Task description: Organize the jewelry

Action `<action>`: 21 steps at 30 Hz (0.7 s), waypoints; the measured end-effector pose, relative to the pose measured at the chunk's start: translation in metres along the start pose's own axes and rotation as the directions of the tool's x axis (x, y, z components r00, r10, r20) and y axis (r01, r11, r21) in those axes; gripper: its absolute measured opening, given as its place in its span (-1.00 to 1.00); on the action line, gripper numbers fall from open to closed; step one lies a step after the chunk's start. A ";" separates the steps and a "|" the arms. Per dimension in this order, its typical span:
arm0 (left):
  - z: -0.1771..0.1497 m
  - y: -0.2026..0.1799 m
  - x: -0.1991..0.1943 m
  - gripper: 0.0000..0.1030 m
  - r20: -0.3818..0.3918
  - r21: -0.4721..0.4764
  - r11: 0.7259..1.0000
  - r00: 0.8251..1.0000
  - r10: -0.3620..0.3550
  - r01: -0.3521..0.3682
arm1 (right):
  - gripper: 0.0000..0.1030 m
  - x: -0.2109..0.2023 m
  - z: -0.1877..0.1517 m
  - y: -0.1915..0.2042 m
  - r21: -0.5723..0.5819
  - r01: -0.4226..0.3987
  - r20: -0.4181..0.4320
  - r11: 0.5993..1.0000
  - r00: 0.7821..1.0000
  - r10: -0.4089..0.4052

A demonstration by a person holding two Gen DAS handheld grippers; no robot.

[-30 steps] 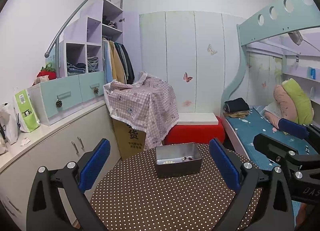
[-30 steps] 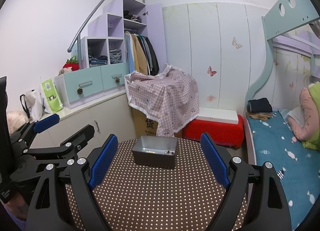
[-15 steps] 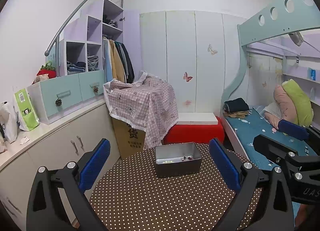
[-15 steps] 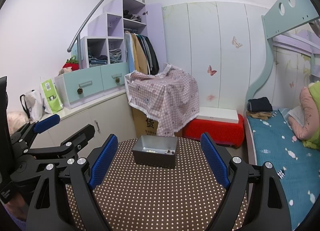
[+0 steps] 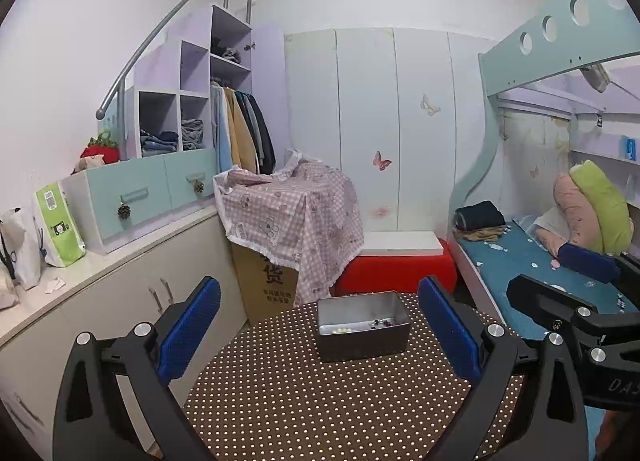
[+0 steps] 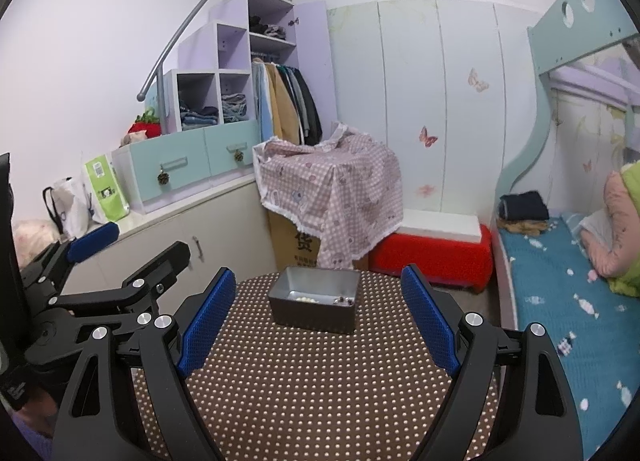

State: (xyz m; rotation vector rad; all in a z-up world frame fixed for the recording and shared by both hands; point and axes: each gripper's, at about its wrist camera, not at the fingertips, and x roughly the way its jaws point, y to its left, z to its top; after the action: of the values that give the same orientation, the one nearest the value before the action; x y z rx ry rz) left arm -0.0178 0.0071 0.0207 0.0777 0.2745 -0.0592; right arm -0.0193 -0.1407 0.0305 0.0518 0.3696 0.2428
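Jewelry (image 5: 380, 323) sits inside our grey metal tin (image 5: 363, 326), which rests on the brown dotted surface (image 5: 320, 401) toward its far edge, roughly centred between the left and right edges. In the left wrist view we see pale beads (image 5: 340, 329) at the tin's left end and darker small pieces at its right end; the right wrist view shows the same split, pale beads (image 6: 305, 298) left, dark bits (image 6: 345, 301) right. Individual pieces are too small for us to identify. Left gripper (image 5: 318, 327) is spread wide, blue pads (image 5: 188, 331) well apart, nothing between them, held above the near part of the surface and aimed at the tin. Right gripper (image 6: 318, 319) is likewise spread wide and holds nothing, also short of the tin, not touching it. We see each gripper in the other's camera: the right one at the right edge of the left view, the left one at the left edge of the right view. Beyond the far edge of the surface stand a cardboard box (image 5: 266, 285) under a pink checked cloth (image 5: 296, 213) and a red bench (image 5: 396, 271). A bed with a blue sheet (image 6: 560, 301) runs along the right side.
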 end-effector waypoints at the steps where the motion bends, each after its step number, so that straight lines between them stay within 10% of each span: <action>1: 0.000 0.002 0.000 0.86 -0.001 -0.013 1.000 1.000 -0.011 0.011 | 0.59 0.000 0.000 0.001 0.004 -0.005 0.003 1.000 1.000 0.005; 21: 0.004 -0.001 0.004 0.86 -0.013 -0.010 1.000 1.000 -0.026 0.025 | 0.59 0.006 -0.005 0.012 0.012 0.013 0.012 1.000 1.000 -0.013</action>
State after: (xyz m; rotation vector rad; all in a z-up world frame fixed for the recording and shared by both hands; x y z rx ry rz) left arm -0.0129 0.0059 0.0233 0.0644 0.2889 -0.0827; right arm -0.0181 -0.1275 0.0251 0.0628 0.3598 0.2269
